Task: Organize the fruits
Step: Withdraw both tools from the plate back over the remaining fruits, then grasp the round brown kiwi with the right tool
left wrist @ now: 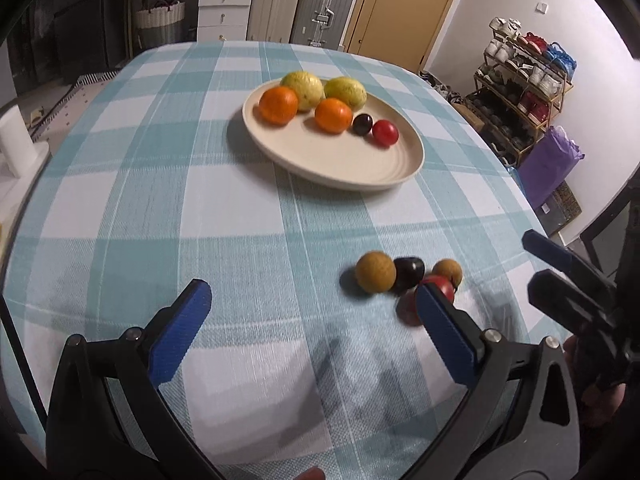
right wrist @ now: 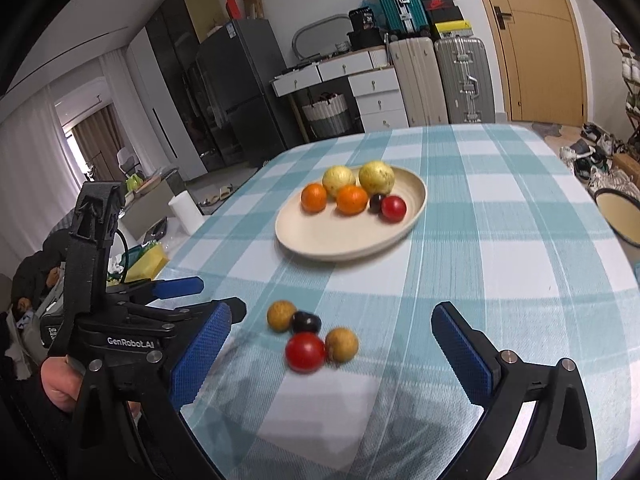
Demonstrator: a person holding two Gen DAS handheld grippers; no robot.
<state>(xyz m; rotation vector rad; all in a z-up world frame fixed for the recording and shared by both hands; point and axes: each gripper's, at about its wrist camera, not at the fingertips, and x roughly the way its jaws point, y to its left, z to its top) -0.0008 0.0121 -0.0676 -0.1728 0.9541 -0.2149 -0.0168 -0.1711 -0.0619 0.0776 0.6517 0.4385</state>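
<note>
Right wrist: checked tablecloth (right wrist: pixel 500 240), perhaps fridge (right wrist: pixel 240 92).

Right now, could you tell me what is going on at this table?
A person holds a gripper in each hand, sorting fruit. The plate already holds six pieces: two yellow, two orange, one dark, one red. Four small fruits sit clustered on the tablecloth: two brown fruits, a dark one and a red one. The left gripper and right gripper are both open and empty, the right one framing the cluster.
</note>
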